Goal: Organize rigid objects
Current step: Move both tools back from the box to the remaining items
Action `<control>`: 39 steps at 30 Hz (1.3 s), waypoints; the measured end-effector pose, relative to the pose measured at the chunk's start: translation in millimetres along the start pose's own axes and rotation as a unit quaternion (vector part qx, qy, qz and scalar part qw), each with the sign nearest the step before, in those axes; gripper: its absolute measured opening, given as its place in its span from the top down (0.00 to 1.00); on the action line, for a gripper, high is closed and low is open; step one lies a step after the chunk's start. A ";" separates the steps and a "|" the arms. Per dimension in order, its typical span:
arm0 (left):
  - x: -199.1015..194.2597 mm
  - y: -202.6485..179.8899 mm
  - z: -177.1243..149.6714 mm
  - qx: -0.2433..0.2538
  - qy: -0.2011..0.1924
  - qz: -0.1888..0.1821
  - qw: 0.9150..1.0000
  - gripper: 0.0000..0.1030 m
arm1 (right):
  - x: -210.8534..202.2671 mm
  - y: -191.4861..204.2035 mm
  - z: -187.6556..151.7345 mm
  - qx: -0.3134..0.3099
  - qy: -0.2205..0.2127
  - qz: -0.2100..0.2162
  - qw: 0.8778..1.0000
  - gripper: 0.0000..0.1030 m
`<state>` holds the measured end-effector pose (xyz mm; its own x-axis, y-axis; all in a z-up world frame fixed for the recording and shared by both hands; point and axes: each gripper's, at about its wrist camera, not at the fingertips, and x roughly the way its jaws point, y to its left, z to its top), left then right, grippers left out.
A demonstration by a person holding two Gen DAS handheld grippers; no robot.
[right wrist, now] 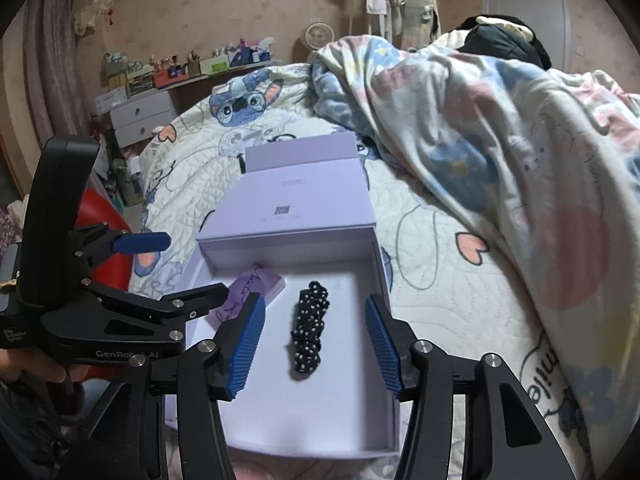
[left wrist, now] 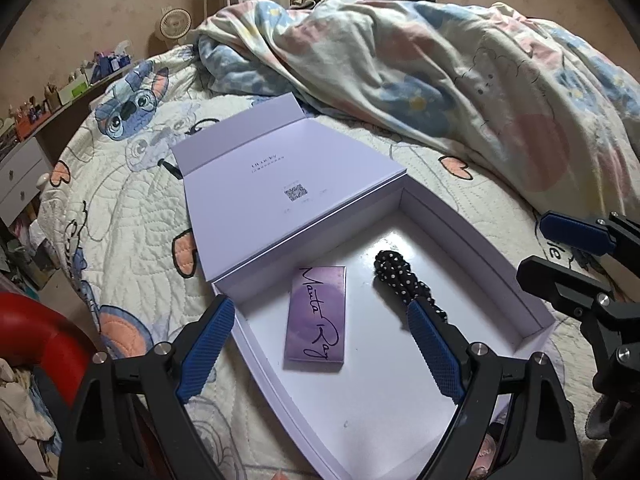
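1. On the bed (left wrist: 132, 216), seen from the left wrist, a pale lilac box (left wrist: 536, 312) lay open, its lid (left wrist: 288, 184) folded back flat on the quilt.
2. Inside the box lay a purple card case (left wrist: 318, 318) with black handwriting on it, and just to its right a black hair tie with white dots (left wrist: 394, 280); the two did not touch.
3. The left gripper (left wrist: 320, 344) hovered above the box with its fingers (left wrist: 208, 344) spread wide and nothing between them.
4. At the right edge of that view the right gripper's blue pad showed over the quilt.
5. A rumpled blanket (left wrist: 460, 80) was heaped beyond the box.
6. From the right wrist, the box (right wrist: 384, 272) sat straight ahead, the hair tie (right wrist: 308, 330) lying in its middle and the card case (right wrist: 262, 284) toward its far left corner.
7. The right gripper (right wrist: 314, 348) hung above the hair tie, its fingers (right wrist: 246, 344) apart on either side and clear of it, gripping nothing.
8. The left gripper (right wrist: 172, 268) stood at the left, held in a hand (right wrist: 36, 368), fingers apart and empty.
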<state>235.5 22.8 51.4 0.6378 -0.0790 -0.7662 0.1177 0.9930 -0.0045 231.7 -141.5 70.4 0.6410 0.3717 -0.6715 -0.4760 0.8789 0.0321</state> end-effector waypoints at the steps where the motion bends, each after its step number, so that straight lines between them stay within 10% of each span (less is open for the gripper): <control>1: -4.7 -0.9 -0.6 0.001 -0.003 0.000 1.000 0.13 | -4.4 0.7 -0.4 -0.001 -0.003 -0.002 1.000 0.49; 39: -102.9 -37.9 -66.7 0.016 -0.046 -0.036 0.998 0.13 | -108.9 22.2 -55.1 0.006 -0.050 -0.032 0.998 0.32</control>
<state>114.6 -0.9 87.6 0.6941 -0.1599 -0.7019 0.1889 0.9813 -0.0368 118.1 -179.0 103.4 0.7273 0.3428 -0.5945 -0.4261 0.9047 0.0003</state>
